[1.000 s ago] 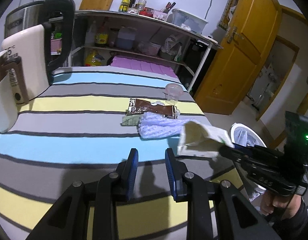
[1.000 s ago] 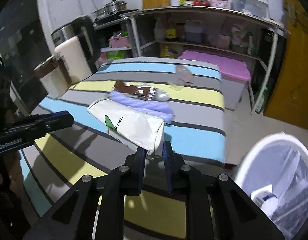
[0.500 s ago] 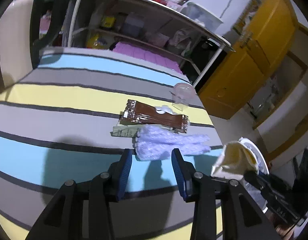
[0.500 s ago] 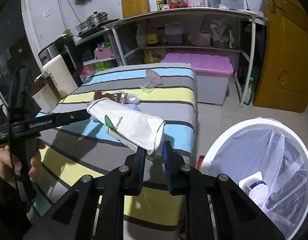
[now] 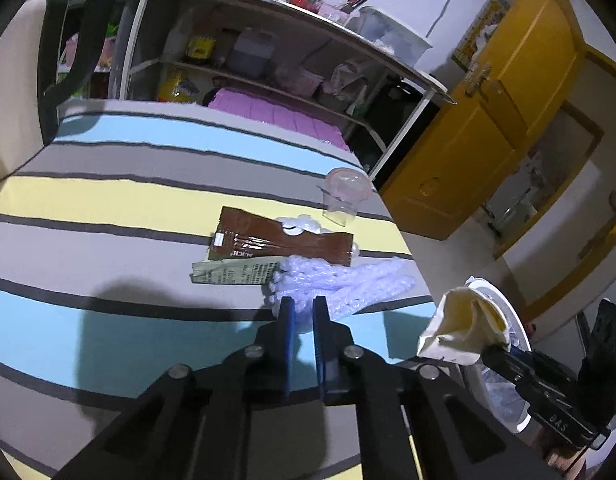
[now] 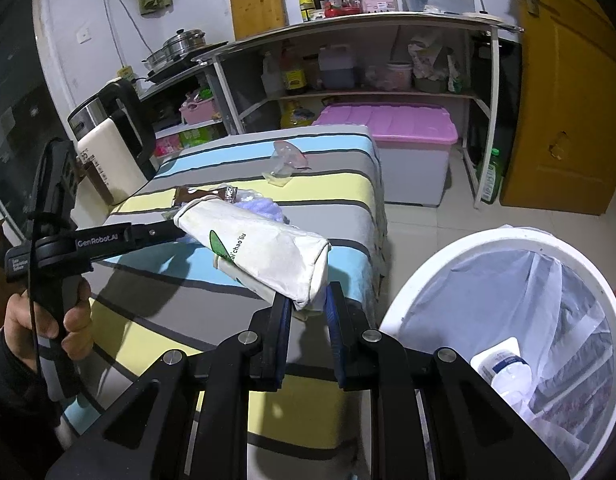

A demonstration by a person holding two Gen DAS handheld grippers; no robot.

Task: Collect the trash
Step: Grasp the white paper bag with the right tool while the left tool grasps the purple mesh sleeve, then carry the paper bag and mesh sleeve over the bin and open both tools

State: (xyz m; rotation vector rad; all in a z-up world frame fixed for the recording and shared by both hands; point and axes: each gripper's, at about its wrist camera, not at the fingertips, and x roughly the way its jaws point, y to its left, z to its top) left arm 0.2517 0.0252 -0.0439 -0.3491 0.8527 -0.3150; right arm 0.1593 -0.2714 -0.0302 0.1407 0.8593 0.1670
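white bag (image 6: 268, 256): crumpled, held above bench edge; lilac bubble wrap (image 5: 340, 284): beside brown wrapper (image 5: 280, 240); plastic cup (image 5: 342, 196): tipped

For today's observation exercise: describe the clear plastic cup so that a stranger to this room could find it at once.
Start at the table with the striped cloth and go to its far corner, nearest the yellow wooden door. The clear plastic cup lies there on its side, just beyond the brown foil wrapper. Unlike the flat wrappers and the lilac bubble wrap, it is see-through and round.
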